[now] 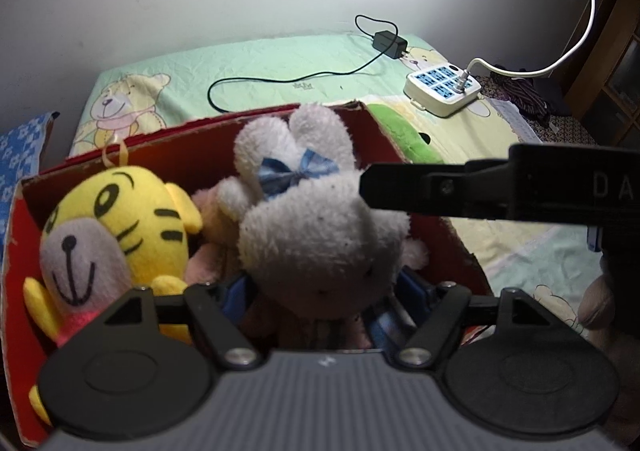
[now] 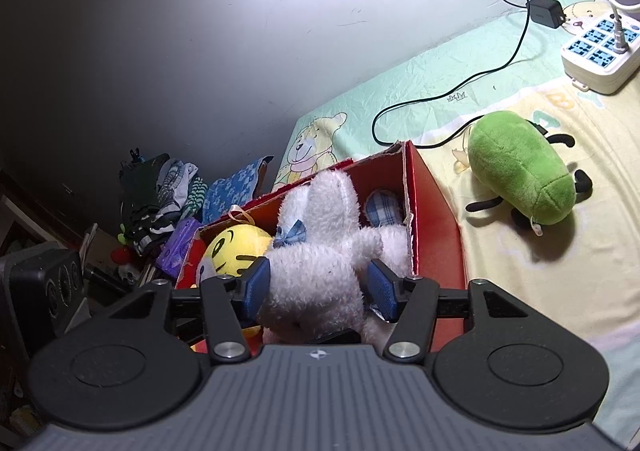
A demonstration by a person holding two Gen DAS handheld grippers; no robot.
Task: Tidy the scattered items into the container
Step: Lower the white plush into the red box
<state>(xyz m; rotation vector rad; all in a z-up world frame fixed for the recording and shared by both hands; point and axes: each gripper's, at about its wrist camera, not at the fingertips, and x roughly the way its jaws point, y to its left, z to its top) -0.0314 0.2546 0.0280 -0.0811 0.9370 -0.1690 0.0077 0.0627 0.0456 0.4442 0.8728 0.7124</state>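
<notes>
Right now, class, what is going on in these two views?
A person with two handheld grippers is packing soft toys into a red box on the bed. Both the left gripper and right gripper flank the white rabbit over the box, beside the yellow tiger. A green plush lies outside.

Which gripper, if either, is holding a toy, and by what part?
Both flank the white rabbit plush at its body, over the red box; whether either presses on it cannot be told.

Three plush toys [image 2: 320, 251] visible, perhaps more, one red box [image 2: 432, 219]
</notes>
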